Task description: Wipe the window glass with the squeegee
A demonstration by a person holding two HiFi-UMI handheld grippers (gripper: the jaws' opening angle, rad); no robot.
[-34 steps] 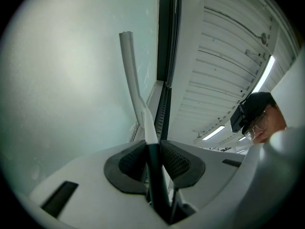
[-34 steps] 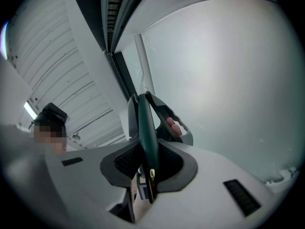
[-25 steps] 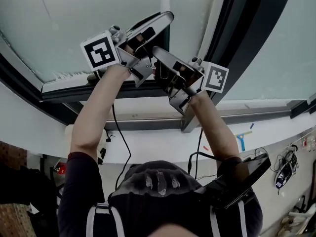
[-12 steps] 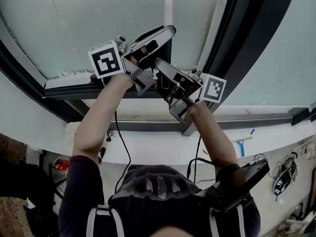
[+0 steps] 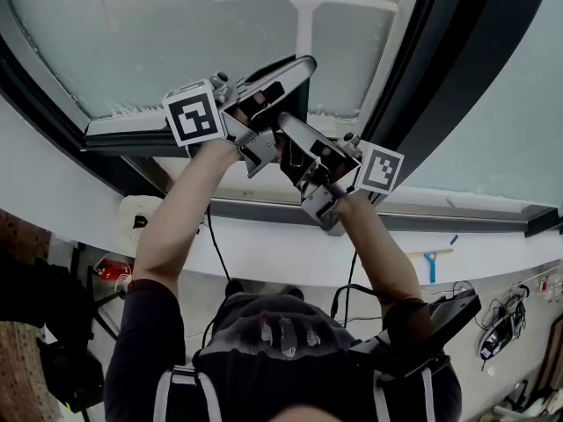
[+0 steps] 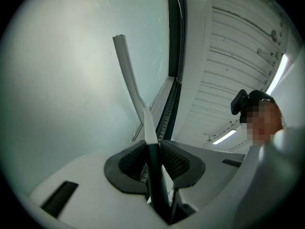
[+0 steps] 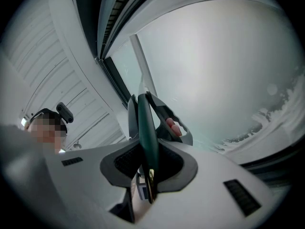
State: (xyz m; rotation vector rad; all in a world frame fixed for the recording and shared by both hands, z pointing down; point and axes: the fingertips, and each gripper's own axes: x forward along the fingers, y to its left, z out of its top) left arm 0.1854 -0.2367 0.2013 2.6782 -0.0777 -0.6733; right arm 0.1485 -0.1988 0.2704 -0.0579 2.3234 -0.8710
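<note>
A white T-shaped squeegee (image 5: 305,7) lies with its blade against the window glass (image 5: 132,42), high in the head view. Its shaft runs down to a dark green handle (image 6: 155,175). My left gripper (image 5: 295,70) is shut on that handle, with the ribbed pads pressing on both sides (image 6: 153,149). Just below it, my right gripper (image 5: 288,130) is shut on the same handle (image 7: 145,128). In the left gripper view the white shaft and blade (image 6: 126,66) rise up the pane. In the right gripper view the left gripper's body (image 7: 167,123) shows ahead.
A dark window frame (image 5: 422,86) runs along the right and under the pane. Foam residue (image 5: 141,110) clings to the glass's lower edge. A blue squeegee (image 5: 431,262) and cables (image 5: 501,328) lie far below at the right. A white slatted ceiling (image 6: 238,80) is at the side.
The squeegee's blade has come into the head view from the top. Both grippers have drawn it down the glass towards the lower frame. Both grips are unchanged.
</note>
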